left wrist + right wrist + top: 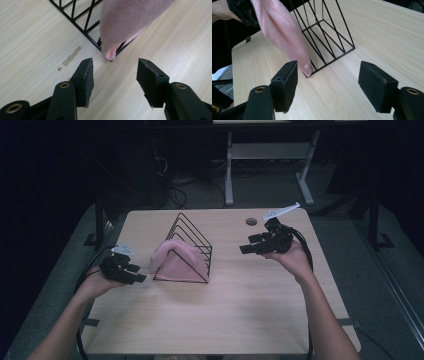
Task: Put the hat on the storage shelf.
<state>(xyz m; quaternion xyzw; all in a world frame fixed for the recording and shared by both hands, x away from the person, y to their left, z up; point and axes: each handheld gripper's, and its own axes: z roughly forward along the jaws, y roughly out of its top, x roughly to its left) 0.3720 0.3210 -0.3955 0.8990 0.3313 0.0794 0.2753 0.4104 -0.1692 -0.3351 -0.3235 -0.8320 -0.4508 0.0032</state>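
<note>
Both tongs gape wide, empty: left tongs (131, 273) just left of the rack, right tongs (251, 246) farther right. On one desk (240, 305) stands one black wire rack (192, 237), with one pink cloth (172, 259) draped over its near-left end. Likely step: close on the hanging cloth corner, clear of the wire.
</note>
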